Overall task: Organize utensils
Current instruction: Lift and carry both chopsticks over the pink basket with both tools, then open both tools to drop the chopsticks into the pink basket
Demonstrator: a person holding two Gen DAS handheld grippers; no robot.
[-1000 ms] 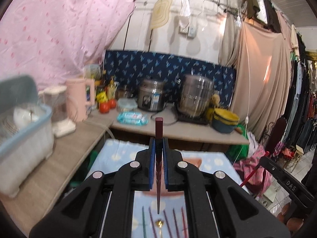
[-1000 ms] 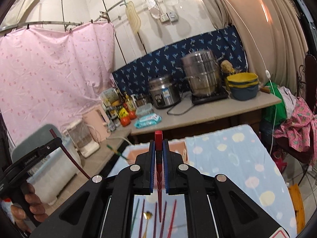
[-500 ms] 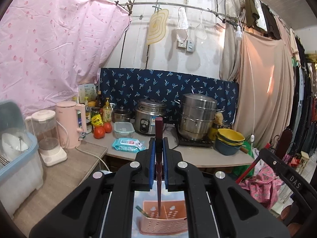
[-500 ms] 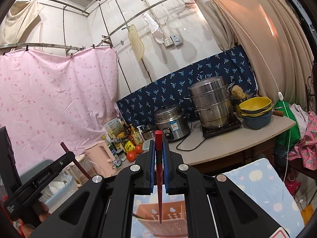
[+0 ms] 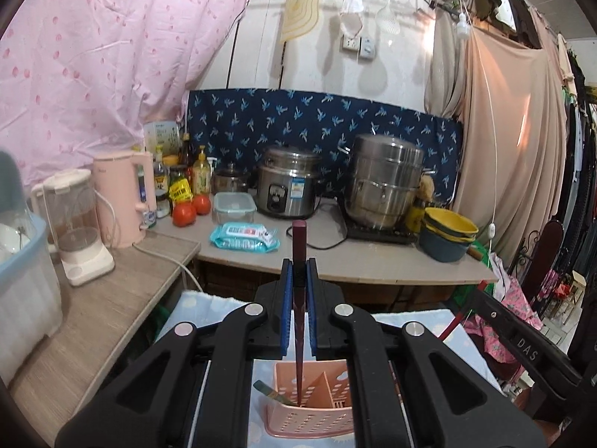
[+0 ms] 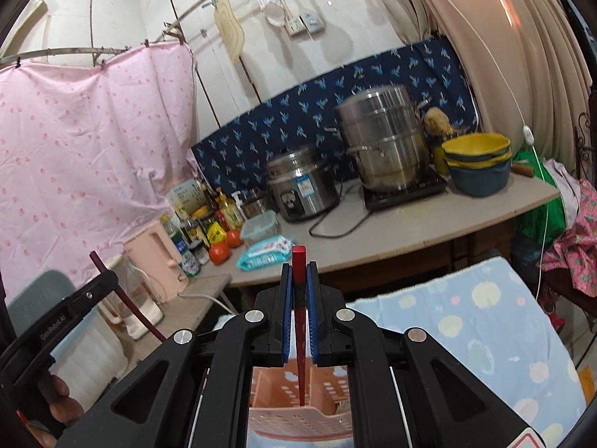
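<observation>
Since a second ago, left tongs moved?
Yes. Left tongs advanced toward the counter; the pink basket now sits under the dark chopstick.

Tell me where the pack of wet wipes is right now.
The pack of wet wipes lies on the back counter, left of centre in the left wrist view, just in front of the clear lidded container and right of the tomatoes.

Beyond the jaws a counter carries a steel rice cooker straight ahead, a tall steamer pot to the right of it, and stacked yellow and blue bowls further right; a wipes packet lies just ahead of the jaws, with two tomatoes, a pink kettle and a blender off to the left. A pink curtain hangs up left.
</observation>
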